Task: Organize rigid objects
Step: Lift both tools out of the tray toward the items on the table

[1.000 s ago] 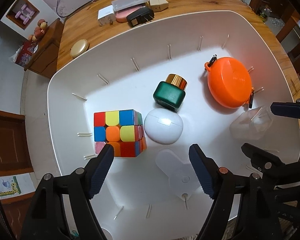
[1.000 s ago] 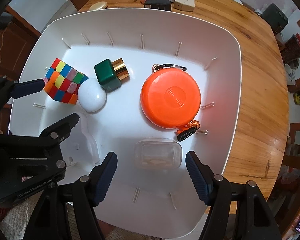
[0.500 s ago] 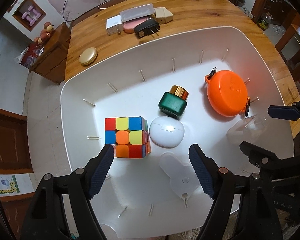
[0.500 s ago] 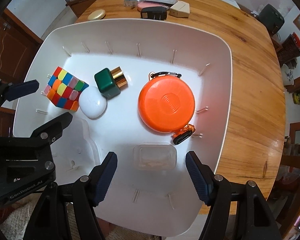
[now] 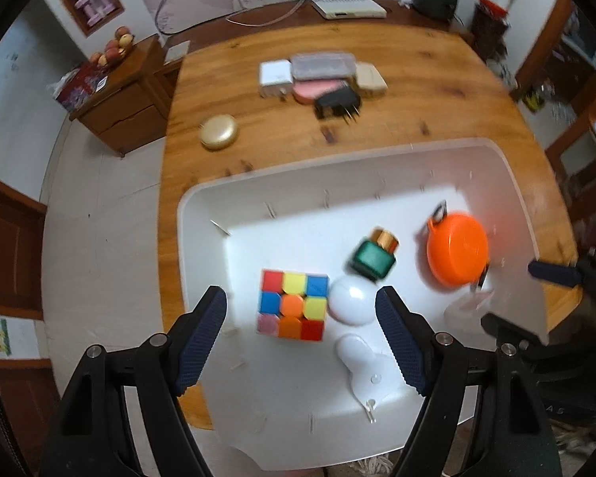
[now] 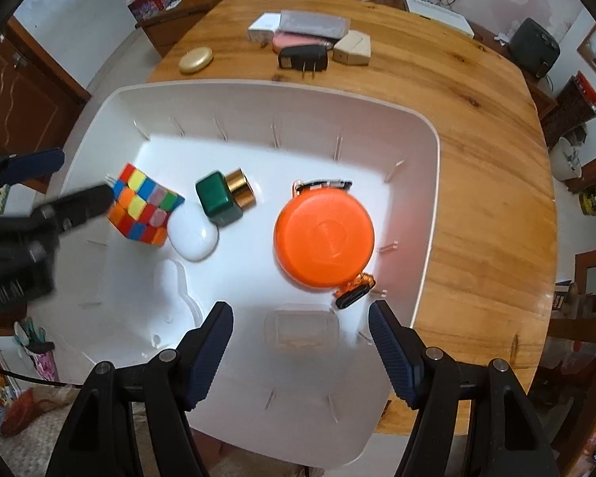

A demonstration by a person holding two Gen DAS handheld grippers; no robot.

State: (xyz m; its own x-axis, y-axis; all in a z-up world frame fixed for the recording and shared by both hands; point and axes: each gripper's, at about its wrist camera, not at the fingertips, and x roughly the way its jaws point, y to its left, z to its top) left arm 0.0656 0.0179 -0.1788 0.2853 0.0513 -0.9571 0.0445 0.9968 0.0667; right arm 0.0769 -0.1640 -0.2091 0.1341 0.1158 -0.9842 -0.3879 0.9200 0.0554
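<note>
A white bin [image 5: 377, 159] [image 6: 258, 91] sits on a wooden table. In it lie a colourful puzzle cube [image 5: 292, 305] [image 6: 143, 208], a white egg-shaped case [image 5: 351, 305] [image 6: 193, 237], a green bottle with a gold cap [image 5: 373, 254] [image 6: 222, 195], a round orange case [image 5: 457, 253] [image 6: 324, 240] and a clear plastic box [image 6: 302, 328]. My left gripper [image 5: 301, 342] is open and empty, high above the cube. My right gripper [image 6: 300, 351] is open and empty above the clear box.
Beyond the bin on the table lie a black plug adapter [image 5: 335, 104] [image 6: 302, 57], a white charger [image 5: 275, 75], a grey case [image 5: 322, 65] over a pink one, a beige box [image 6: 351, 49] and a gold compact [image 5: 218, 132] [image 6: 195, 59]. The table edge is at left.
Both grippers have lifted up and back from the bin, so the bin looks smaller and more table shows. Both stayed open. The objects in the bin have not moved.
</note>
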